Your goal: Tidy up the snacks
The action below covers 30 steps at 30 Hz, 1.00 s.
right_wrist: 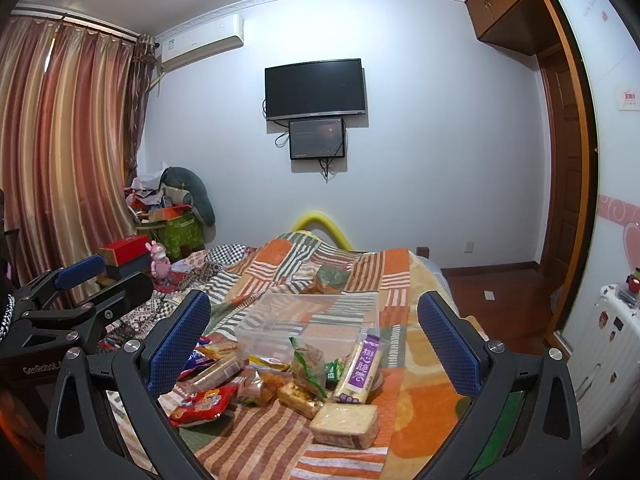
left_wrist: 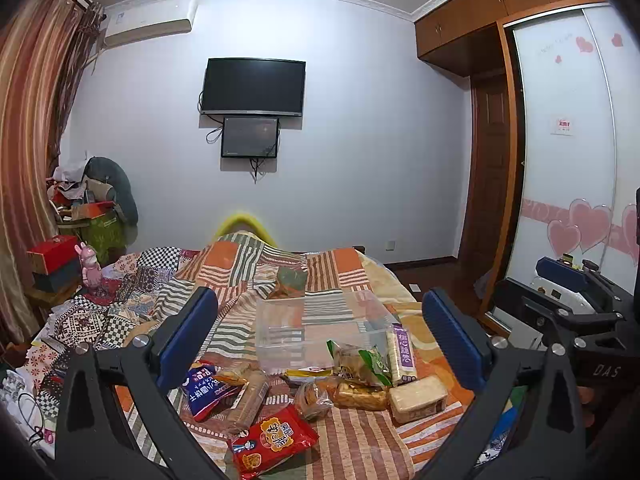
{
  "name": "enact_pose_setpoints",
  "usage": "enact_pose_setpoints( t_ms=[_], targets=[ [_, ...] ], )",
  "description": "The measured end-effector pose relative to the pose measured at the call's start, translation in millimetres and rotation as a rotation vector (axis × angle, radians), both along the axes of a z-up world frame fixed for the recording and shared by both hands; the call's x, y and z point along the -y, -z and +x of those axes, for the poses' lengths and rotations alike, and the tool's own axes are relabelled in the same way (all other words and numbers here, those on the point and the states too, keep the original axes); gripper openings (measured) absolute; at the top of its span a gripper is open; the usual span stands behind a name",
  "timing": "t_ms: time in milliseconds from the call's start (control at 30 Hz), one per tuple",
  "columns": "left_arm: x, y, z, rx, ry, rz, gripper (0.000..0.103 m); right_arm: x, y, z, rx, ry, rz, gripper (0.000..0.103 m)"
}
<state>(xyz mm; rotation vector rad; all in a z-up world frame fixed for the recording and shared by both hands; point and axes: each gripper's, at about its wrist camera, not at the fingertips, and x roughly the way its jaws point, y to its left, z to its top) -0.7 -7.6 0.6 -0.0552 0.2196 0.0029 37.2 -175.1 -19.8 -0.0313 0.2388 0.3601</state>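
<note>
Several snack packs lie in a pile on the striped bed cover in front of a clear plastic box (left_wrist: 320, 332) (right_wrist: 308, 322). They include a red bag (left_wrist: 272, 444) (right_wrist: 202, 404), a blue bag (left_wrist: 208, 390), a purple-labelled roll (left_wrist: 404, 354) (right_wrist: 358, 368), a wrapped cake block (left_wrist: 418, 398) (right_wrist: 346, 424) and a long biscuit pack (left_wrist: 250, 400). My left gripper (left_wrist: 320, 340) is open and empty above the pile. My right gripper (right_wrist: 314, 344) is open and empty too, beside it on the right.
The bed cover (right_wrist: 420, 400) slopes off at the right toward a wooden floor (right_wrist: 500, 304). Boxes and a pink toy (right_wrist: 158, 266) stand at the left. A green packet (left_wrist: 292, 280) lies behind the clear box. A white suitcase (right_wrist: 608, 360) stands at the right.
</note>
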Motion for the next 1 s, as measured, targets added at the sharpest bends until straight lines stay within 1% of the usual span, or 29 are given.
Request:
enact_pose_setpoints(
  t_ms=[433,467,1000],
  targets=[
    [-4.2,1.4,1.6,-0.003,-0.004,-0.019,0.103,-0.7,1.0,1.0,0.002,0.001,-0.001,0.103],
    [-4.5,1.6,2.1,-0.004,-0.004,-0.02,0.103,-0.9,-2.8,-1.3,0.002,0.0,0.0,0.103],
    [-5.4,2.0,2.9,-0.007,0.001,-0.026,0.103,-2.8,-6.3,-3.0,0.002,-0.002,0.001,0.103]
  ],
)
